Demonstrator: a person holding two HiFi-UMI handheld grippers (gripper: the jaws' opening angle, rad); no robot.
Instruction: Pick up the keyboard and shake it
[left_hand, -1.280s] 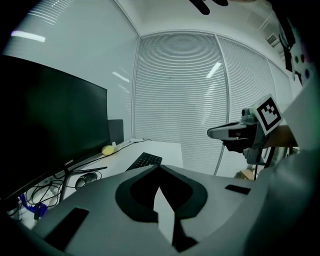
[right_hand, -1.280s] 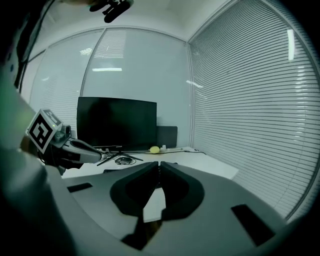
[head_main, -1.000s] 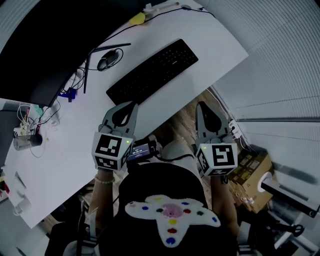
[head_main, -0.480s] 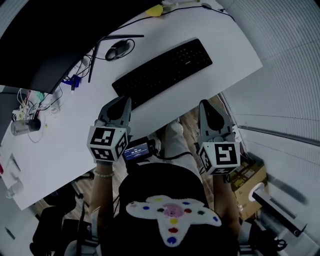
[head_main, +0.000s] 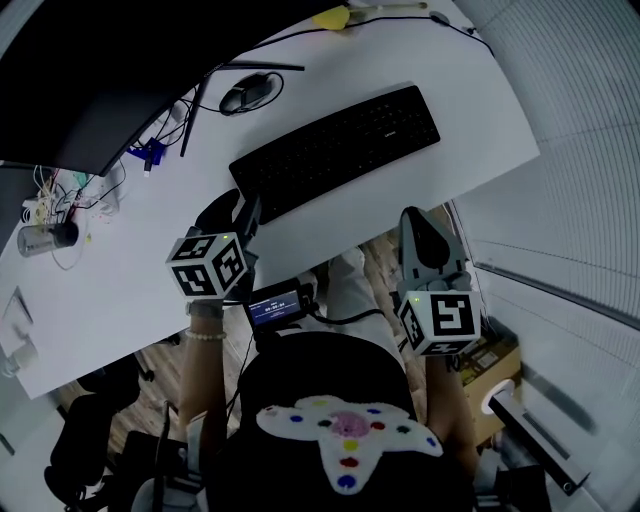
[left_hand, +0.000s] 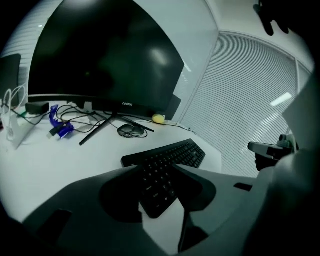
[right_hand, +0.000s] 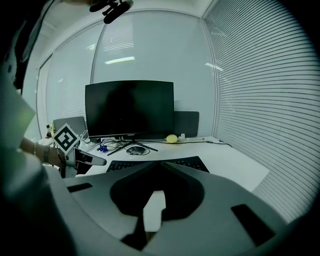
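Your left claw (head_main: 248, 208) has just been spreading its jaws. They stand apart over the desk (head_main: 120, 290) at your 11 o'clock, and the near end of the keyboard (head_main: 335, 140) shows in the gap, not pinched. Your right claw (head_main: 418, 216), at 1 o'clock by the desk's front edge, has its jaws pressed together on nothing. The keyboard lies flat on the desk at 12 o'clock, slanting away to the right. Beyond it at 11 o'clock sits the mouse (head_main: 248, 95), then the monitor (head_main: 100, 70).
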